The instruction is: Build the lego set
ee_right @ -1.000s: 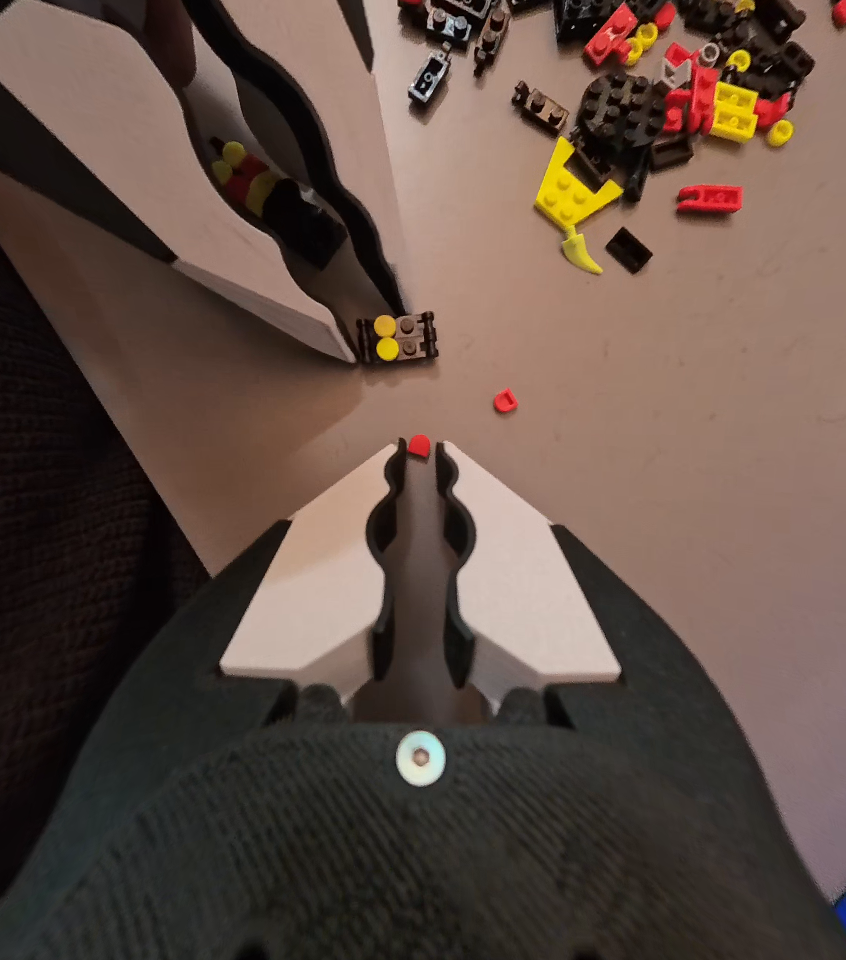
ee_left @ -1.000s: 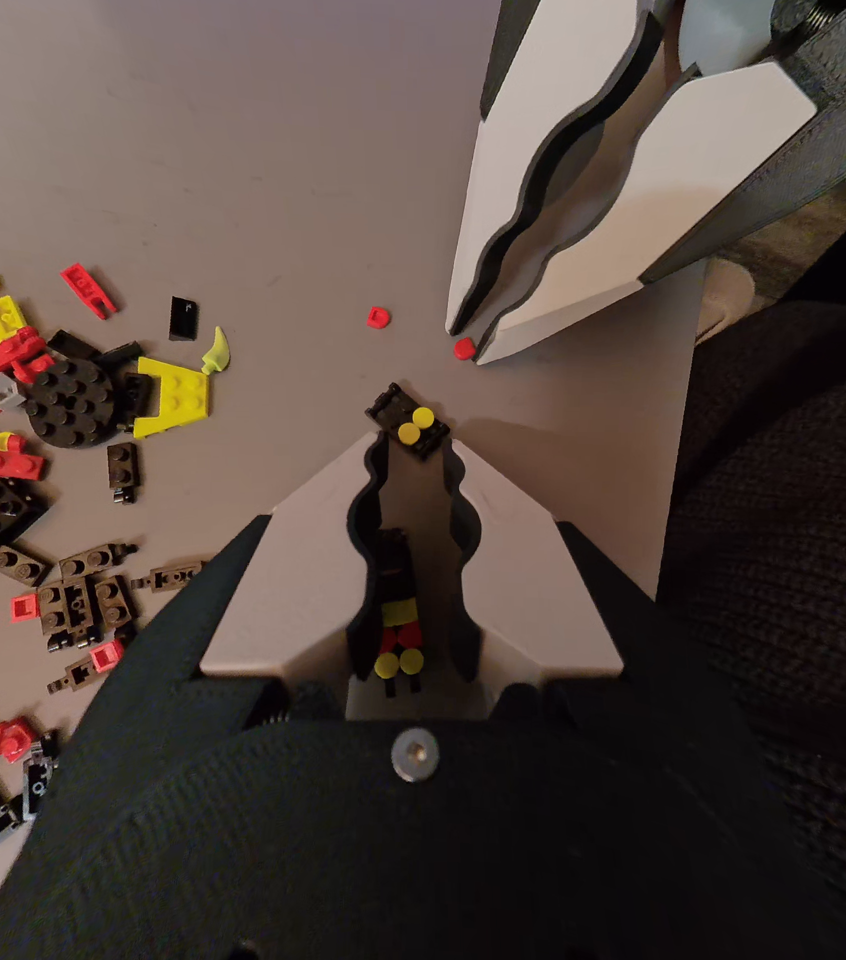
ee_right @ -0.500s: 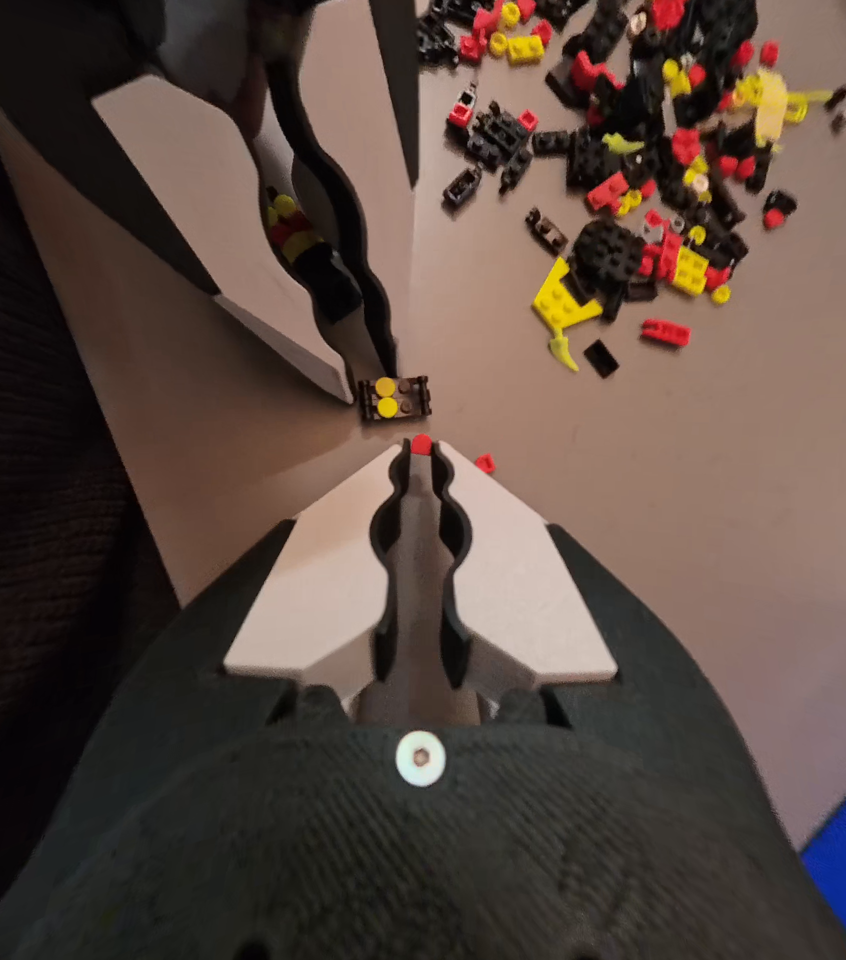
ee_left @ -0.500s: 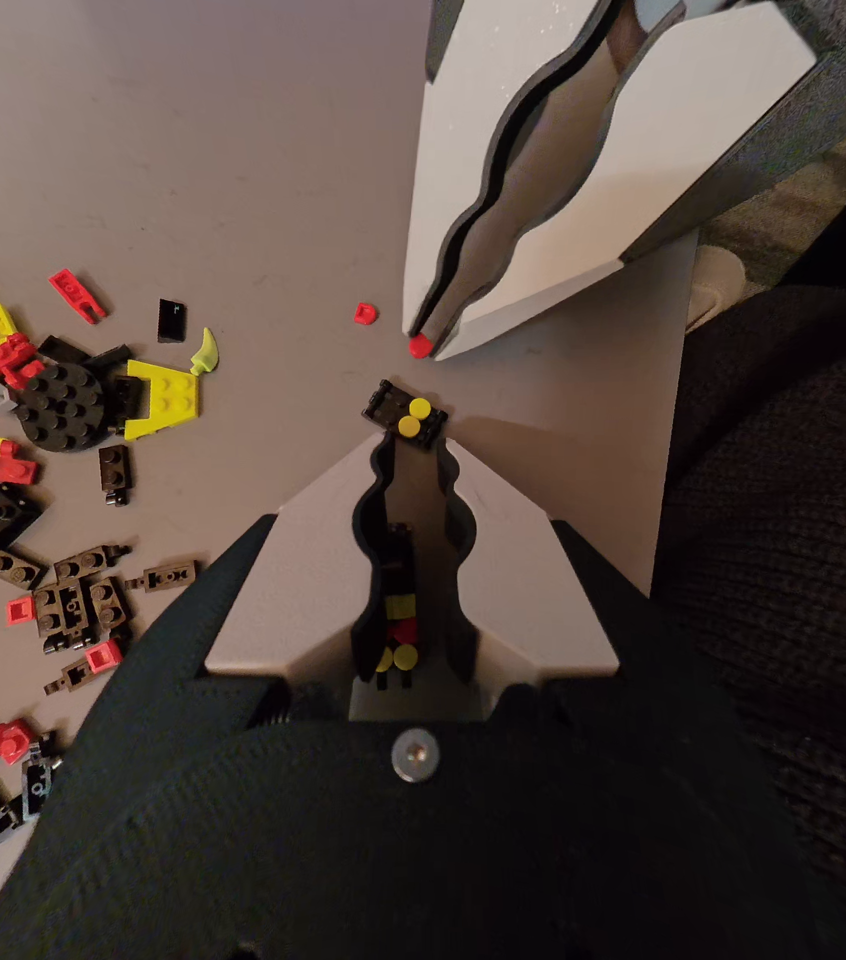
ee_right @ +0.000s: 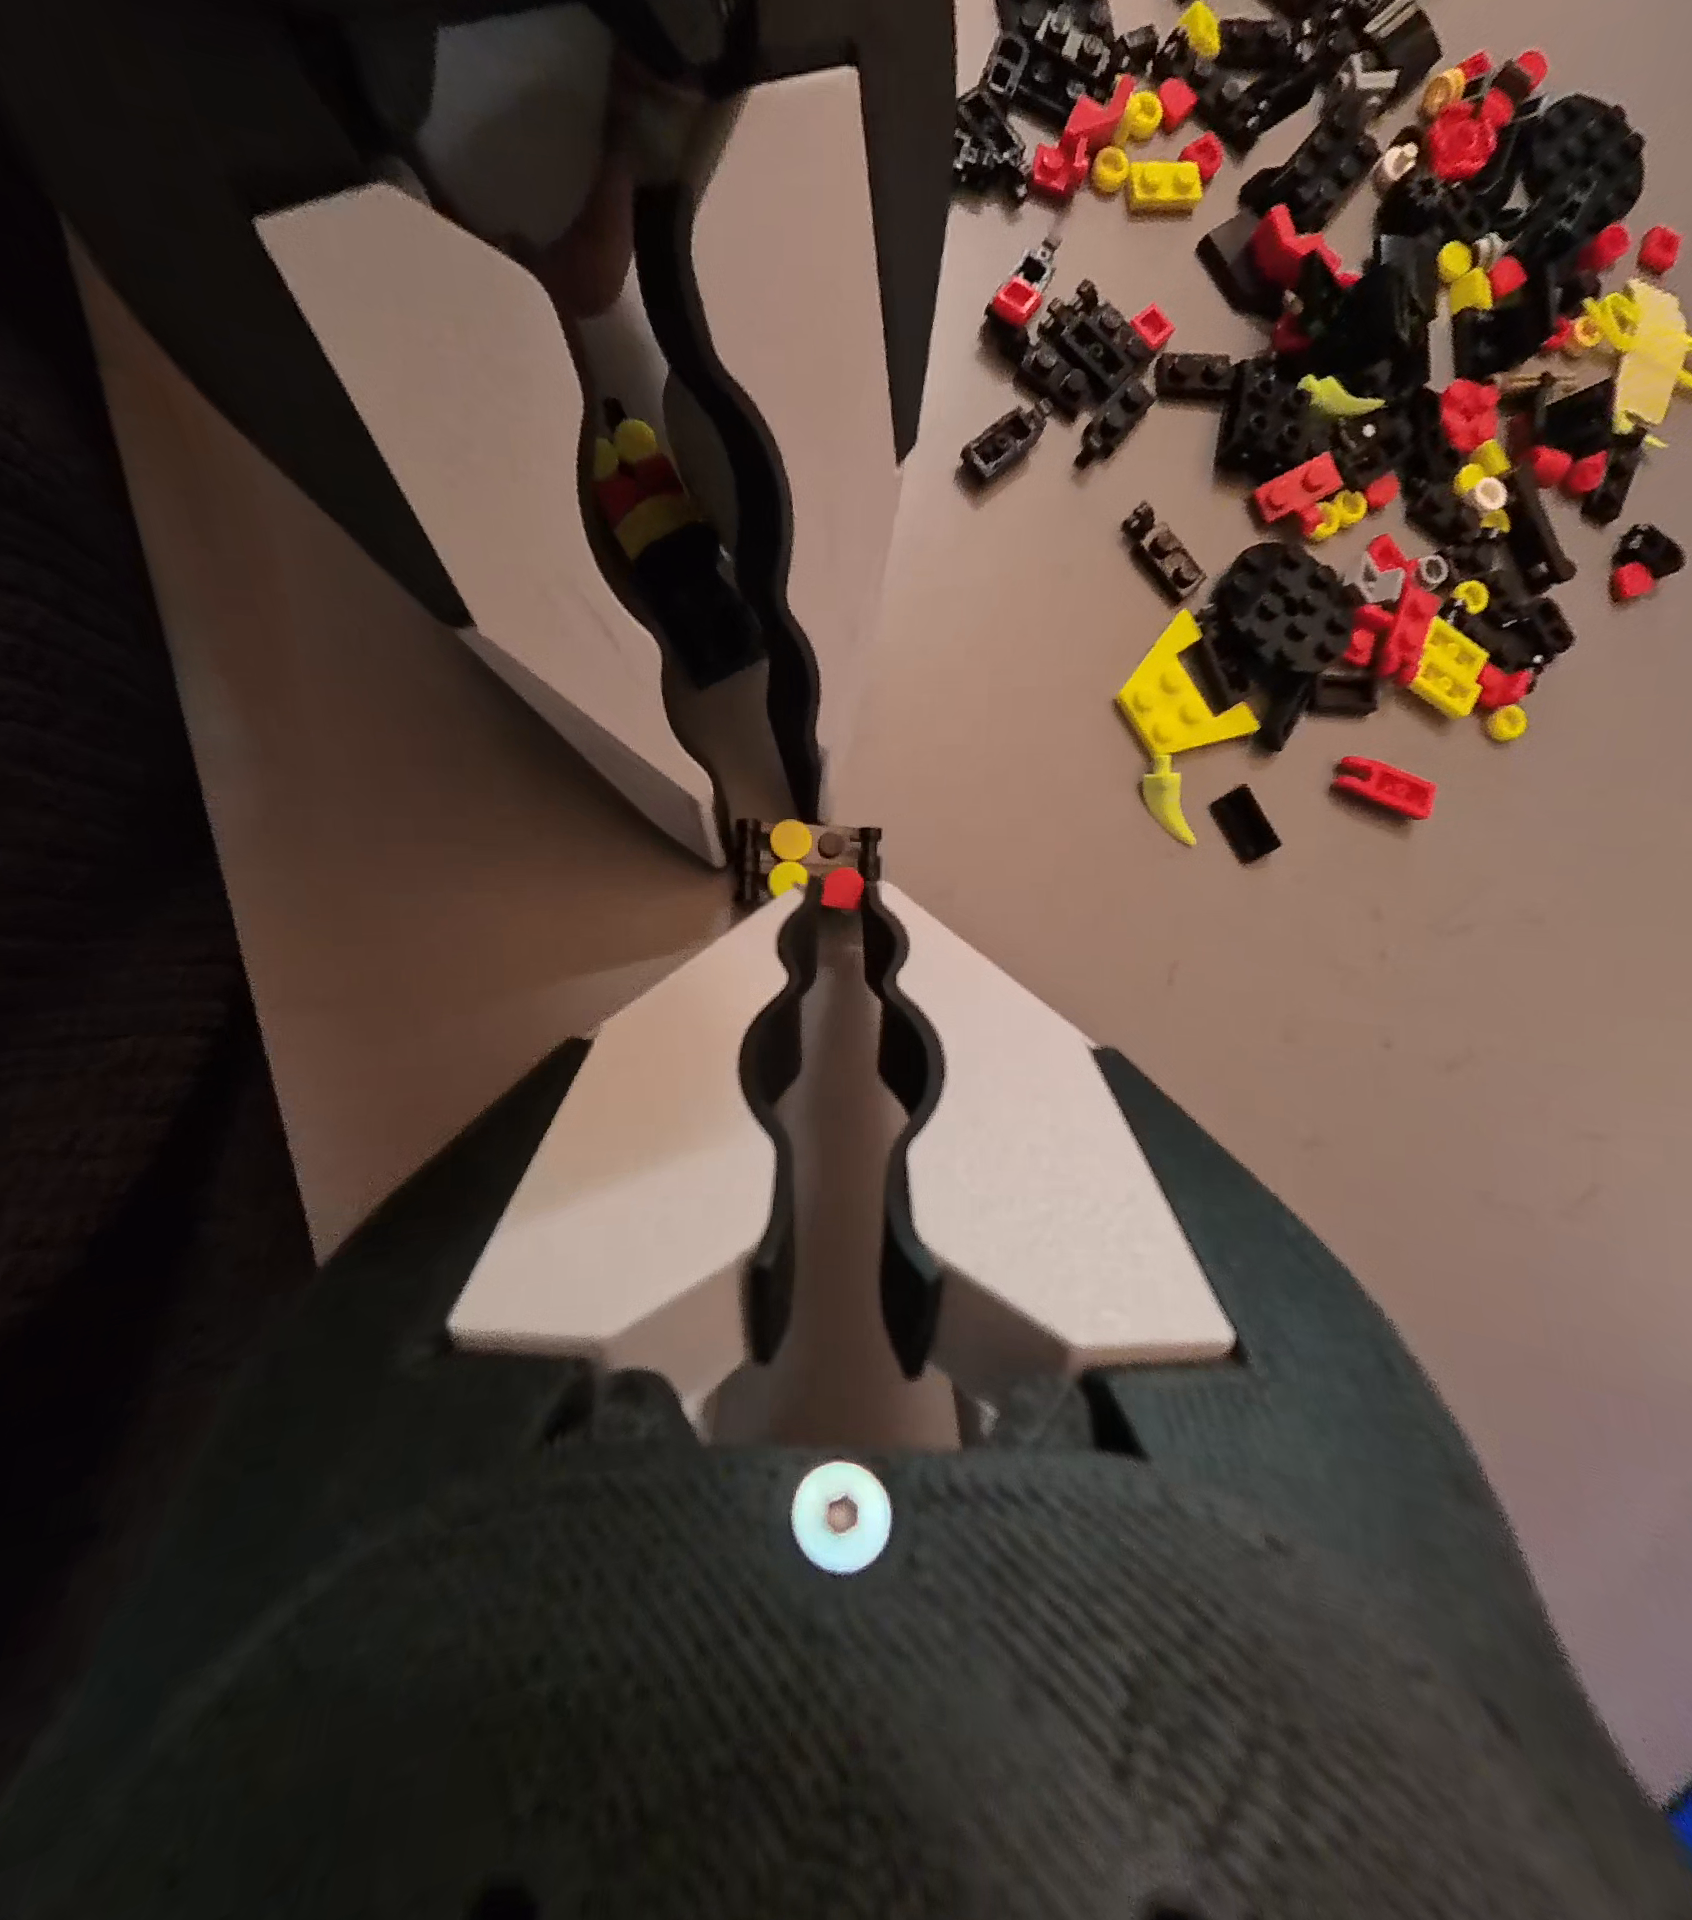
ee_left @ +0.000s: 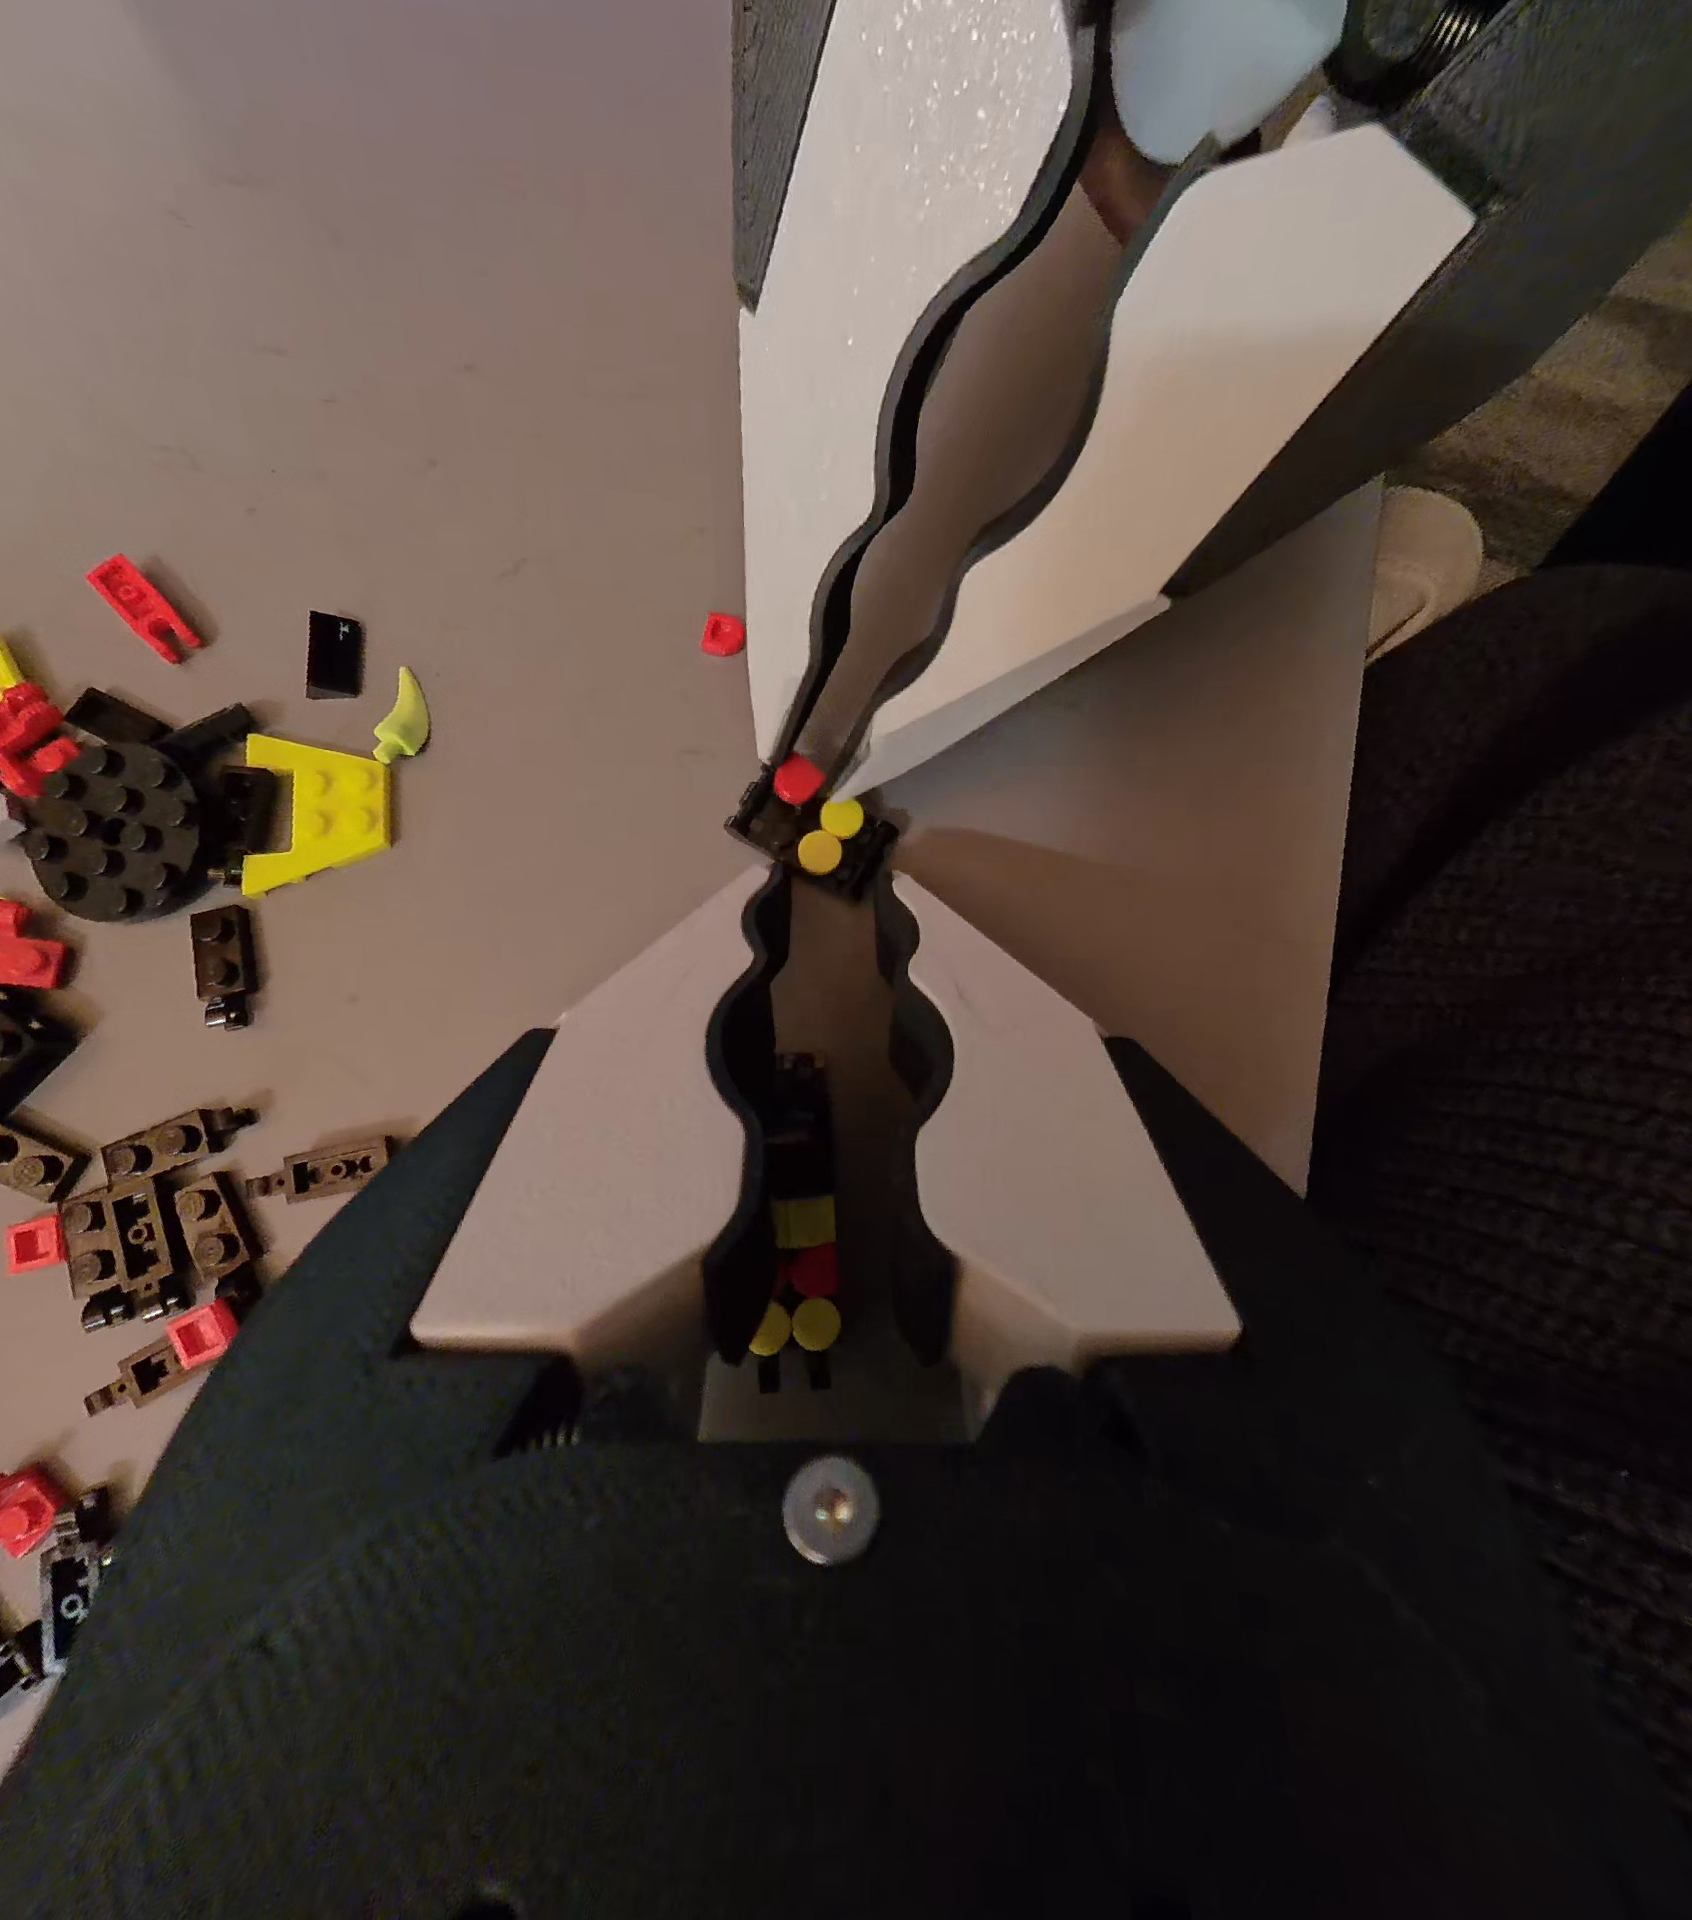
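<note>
**Lego assembly pinched at the left tool's tip**

The black lego assembly point(ee_left: 814, 844) with two yellow round tiles is clamped between the left tool point(ee_left: 821, 883) tips over the table point(ee_left: 302, 312). The right tool point(ee_right: 834, 902), pressed together on a small red piece point(ee_right: 842, 889), holds it against the assembly. Loose bricks point(ee_right: 1341, 436) lie beyond.

The small plate point(ee_left: 814, 844) at the centre is black with two yellow round studs, and the round stud point(ee_left: 797, 777) touching its 11 o'clock corner is red. Both grippers, the left gripper point(ee_left: 818, 883) and the right gripper point(ee_left: 826, 758), have white fingers lined with wavy black pads on black bodies. The table point(ee_left: 354, 260) is plain grey, and toward 9 o'clock lie a yellow wedge plate point(ee_left: 328, 816), a black round plate point(ee_left: 115, 831) and a lime-green claw point(ee_left: 406, 717) among red, yellow and black loose pieces point(ee_right: 1393, 364).
</note>
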`<state>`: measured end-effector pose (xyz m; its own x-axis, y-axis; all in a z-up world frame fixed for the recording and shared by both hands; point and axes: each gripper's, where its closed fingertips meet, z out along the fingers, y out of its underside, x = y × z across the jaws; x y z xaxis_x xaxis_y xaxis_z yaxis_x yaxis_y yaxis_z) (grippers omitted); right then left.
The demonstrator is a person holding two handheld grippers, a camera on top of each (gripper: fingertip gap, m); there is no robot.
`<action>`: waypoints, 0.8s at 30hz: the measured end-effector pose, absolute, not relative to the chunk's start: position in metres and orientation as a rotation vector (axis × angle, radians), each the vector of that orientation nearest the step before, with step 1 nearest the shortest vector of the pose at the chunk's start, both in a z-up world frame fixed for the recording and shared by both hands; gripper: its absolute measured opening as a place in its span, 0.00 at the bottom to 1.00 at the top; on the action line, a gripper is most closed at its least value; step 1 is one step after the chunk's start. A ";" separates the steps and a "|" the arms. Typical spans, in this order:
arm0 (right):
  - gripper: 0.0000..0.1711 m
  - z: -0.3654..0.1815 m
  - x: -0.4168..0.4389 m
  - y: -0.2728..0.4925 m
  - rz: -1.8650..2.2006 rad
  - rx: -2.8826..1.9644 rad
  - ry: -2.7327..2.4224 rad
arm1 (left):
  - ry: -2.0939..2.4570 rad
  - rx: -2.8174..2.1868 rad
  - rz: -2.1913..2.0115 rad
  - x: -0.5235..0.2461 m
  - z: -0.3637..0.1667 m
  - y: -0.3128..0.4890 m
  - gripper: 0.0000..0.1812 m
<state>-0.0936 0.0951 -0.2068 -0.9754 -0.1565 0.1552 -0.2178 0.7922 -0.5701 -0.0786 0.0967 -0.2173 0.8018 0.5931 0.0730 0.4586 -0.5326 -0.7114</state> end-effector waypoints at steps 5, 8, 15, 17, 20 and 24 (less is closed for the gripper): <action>0.04 -0.206 -0.093 0.095 0.945 0.305 -2.889 | -0.767 -2.227 0.227 -0.079 -0.217 0.097 0.08; 0.04 -0.205 -0.092 0.094 0.956 0.309 -2.895 | -0.768 -2.227 0.227 -0.079 -0.217 0.097 0.08; 0.04 -0.205 -0.091 0.094 0.959 0.315 -2.894 | -0.762 -2.231 0.233 -0.078 -0.217 0.097 0.08; 0.04 -0.205 -0.091 0.094 0.960 0.316 -2.892 | -0.762 -2.231 0.231 -0.078 -0.217 0.097 0.08; 0.04 -0.205 -0.091 0.094 0.963 0.316 -2.892 | -0.763 -2.230 0.230 -0.078 -0.217 0.097 0.08; 0.05 -0.205 -0.092 0.095 0.960 0.316 -2.887 | -0.762 -2.231 0.232 -0.078 -0.217 0.097 0.08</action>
<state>-0.0924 0.0954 -0.2047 -0.9753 -0.1690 0.1423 -0.2206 0.7820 -0.5830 -0.0783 0.0969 -0.2171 0.8061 0.5880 0.0665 0.4514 -0.5384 -0.7117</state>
